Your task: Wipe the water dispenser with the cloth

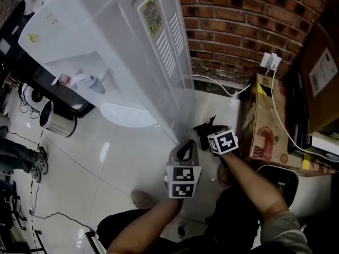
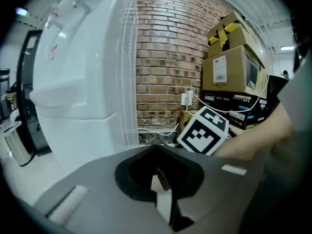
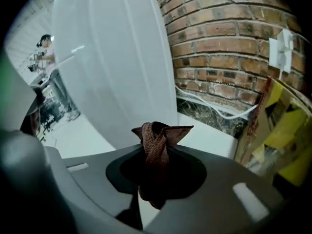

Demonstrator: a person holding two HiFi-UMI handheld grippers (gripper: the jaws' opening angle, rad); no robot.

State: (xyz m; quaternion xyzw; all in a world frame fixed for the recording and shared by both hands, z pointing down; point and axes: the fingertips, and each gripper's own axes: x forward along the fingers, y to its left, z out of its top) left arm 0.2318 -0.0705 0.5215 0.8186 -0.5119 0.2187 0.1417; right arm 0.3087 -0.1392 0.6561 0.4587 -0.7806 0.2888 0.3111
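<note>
Brick wall (image 1: 238, 25) and pale floor tiles (image 1: 122, 157) frame the corner I am working in, with the white water dispenser (image 1: 132, 52) standing tall at the left and cardboard boxes (image 1: 265, 126) stacked at the right. My right gripper (image 1: 209, 134) is clamped on the brown cloth (image 1: 205, 128), low down beside the dispenser's side panel. I judge it is held there to start the wipe near the foot, though the cloth is not yet against the plastic. The left gripper (image 1: 183, 152) hangs just beside it with its jaws together on nothing, which I read as simply keeping clear. The head view gives me that layout but only a dark scrap of fabric. The right gripper view shows the cloth (image 3: 156, 150) bunched into a knot-like fold sticking up past the jaws, so little flat area would meet the panel (image 3: 112, 57). Only the left gripper view shows the dispenser's front ledge (image 2: 68, 94) and the right gripper's marker cube (image 2: 204, 130) close by.
</note>
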